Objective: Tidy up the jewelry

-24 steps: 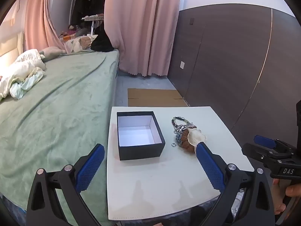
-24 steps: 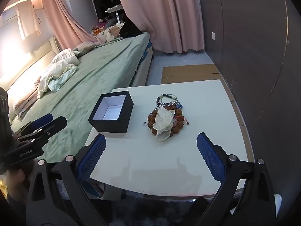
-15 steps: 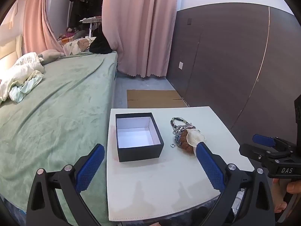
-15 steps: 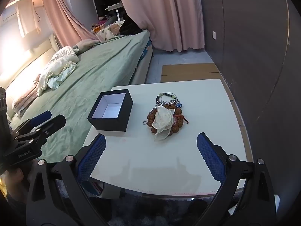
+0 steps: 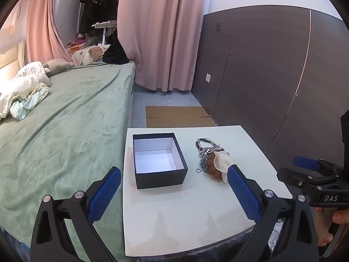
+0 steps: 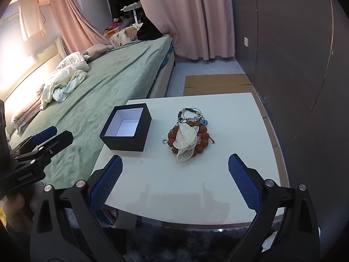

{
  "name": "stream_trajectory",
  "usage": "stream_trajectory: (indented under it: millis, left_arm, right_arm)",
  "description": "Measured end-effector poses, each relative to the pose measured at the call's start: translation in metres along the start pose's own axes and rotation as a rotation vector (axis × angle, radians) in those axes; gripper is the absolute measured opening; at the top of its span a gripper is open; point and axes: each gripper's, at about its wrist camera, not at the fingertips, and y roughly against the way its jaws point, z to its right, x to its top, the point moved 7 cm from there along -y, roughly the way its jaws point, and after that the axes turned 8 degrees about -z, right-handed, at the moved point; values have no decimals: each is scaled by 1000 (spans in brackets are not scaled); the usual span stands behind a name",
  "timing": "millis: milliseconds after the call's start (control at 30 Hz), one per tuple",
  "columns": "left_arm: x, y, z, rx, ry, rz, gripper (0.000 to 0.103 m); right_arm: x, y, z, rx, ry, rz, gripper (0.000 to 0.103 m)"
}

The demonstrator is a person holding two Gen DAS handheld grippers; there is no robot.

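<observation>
An open black box point(image 5: 158, 159) with a white inside stands empty on the left of the white table point(image 5: 185, 214); it also shows in the right wrist view point(image 6: 127, 130). To its right lies a jewelry pile point(image 6: 188, 135): a brown bead bracelet, a cream fabric flower point(image 6: 185, 140), silver and beaded bracelets point(image 6: 192, 114) and a small ring point(image 6: 164, 140). The pile shows in the left wrist view point(image 5: 210, 159) too. My left gripper point(image 5: 174, 187) is open and empty above the table's near edge. My right gripper point(image 6: 174, 179) is open and empty, in front of the pile.
A bed with a green blanket point(image 5: 61, 131) touches the table's left side. A dark wall panel point(image 5: 272, 76) runs on the right. Flat cardboard point(image 5: 176, 115) lies on the floor behind the table. Pink curtains point(image 5: 161, 32) hang at the back.
Both grippers have shifted slightly, so the box and the pile sit a little differently in the views. Both grippers stay open and empty. Nothing on the table moved.
</observation>
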Motion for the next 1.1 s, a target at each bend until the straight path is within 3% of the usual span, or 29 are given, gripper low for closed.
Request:
stream_trajectory:
  millis: [1100]
  left_arm:
    - [1,-4,2,-12,-6,-2,94]
  right_arm:
    - [0,8,5,-10,2,2,97]
